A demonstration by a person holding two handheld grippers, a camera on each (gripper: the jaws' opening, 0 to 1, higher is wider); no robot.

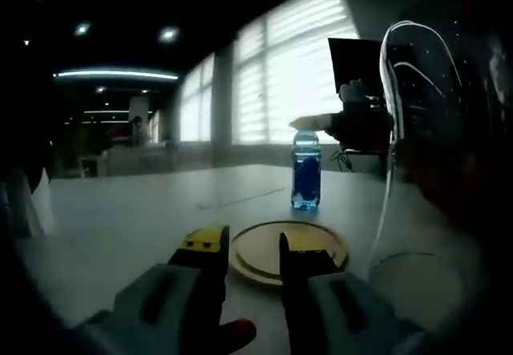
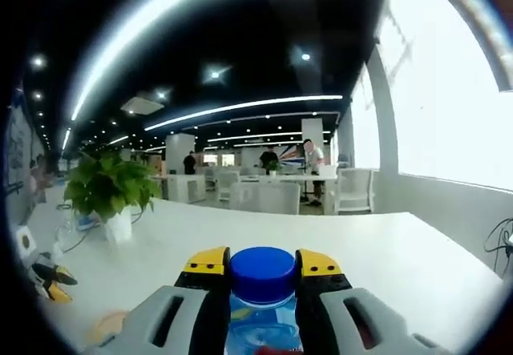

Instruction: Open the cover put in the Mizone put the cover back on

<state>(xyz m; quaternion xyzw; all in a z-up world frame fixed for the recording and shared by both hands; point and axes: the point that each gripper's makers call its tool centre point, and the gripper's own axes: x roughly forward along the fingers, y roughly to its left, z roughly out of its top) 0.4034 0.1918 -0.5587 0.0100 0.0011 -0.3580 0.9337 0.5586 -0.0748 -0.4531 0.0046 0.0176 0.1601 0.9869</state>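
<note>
1. So, my right claw (image 2: 263, 268) is clamped around the neck of the Mizone bottle (image 2: 263, 323), yellow tips snug on both sides just under the blue cap (image 2: 263, 273).
2. From the left gripper view that same bottle (image 1: 306, 171) stands upright on the white counter (image 1: 120, 219), just past the round wooden cover (image 1: 256, 251) lying flat there.
3. My left claw (image 1: 252, 251) is released and holding nothing, jaws apart, hovering just before the cover's near edge.
4. The clear container wall (image 1: 393, 114) shows at the right of that view.
5. Looks to me like the cover's off and the put-it-in step is on: next I'd lift the bottle and bring it over the container's opening.
</note>
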